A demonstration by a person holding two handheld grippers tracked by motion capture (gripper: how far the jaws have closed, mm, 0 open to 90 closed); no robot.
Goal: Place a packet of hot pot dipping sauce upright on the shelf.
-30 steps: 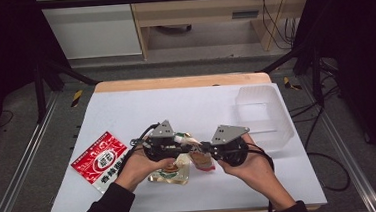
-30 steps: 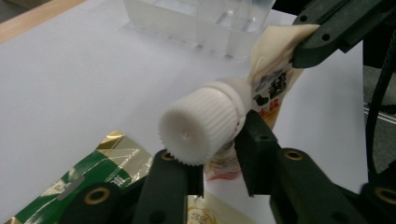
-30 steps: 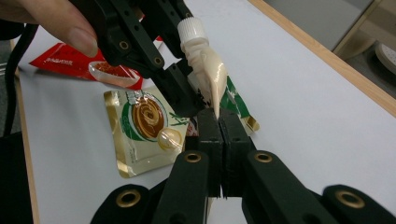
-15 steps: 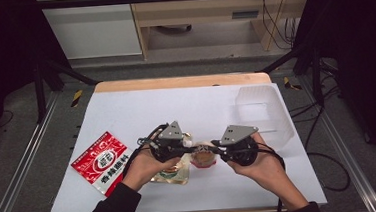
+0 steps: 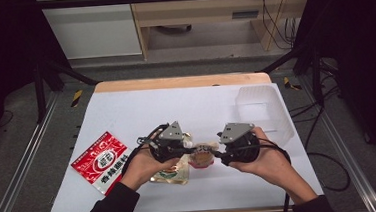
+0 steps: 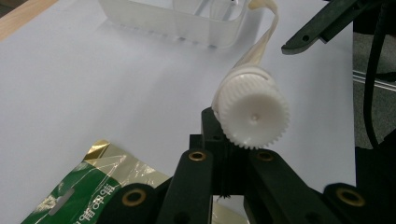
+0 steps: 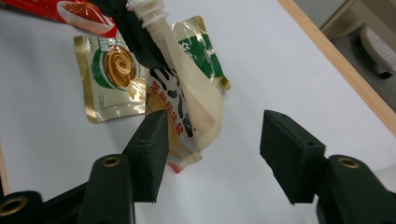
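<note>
A cream spouted pouch point(image 5: 202, 154) with a white ribbed cap point(image 6: 253, 112) hangs between both hands just above the table. My left gripper point(image 5: 186, 148) is shut on the pouch's neck right under the cap, seen close up in the left gripper view point(image 6: 224, 135). The pouch body point(image 7: 187, 107) trails toward my right gripper point(image 7: 217, 140). Its jaws have just been opening and stand wide. The pouch's lower corner lies beside one pad point(image 7: 152, 154) and the other pad is well clear. From above, the right gripper point(image 5: 219, 151) faces the left one.
A green-and-gold foil packet point(image 5: 170, 173) lies flat under the left hand. A red packet point(image 5: 101, 160) lies at the sheet's left edge. A clear plastic container point(image 5: 261, 108) stands at the back right. The wooden table edge point(image 5: 179, 81) runs along the far side.
The right gripper's jaws have spread from shut on the pouch's lower end to wide apart, releasing it. The left gripper keeps its hold on the neck. Both hands stayed nearly in place.
</note>
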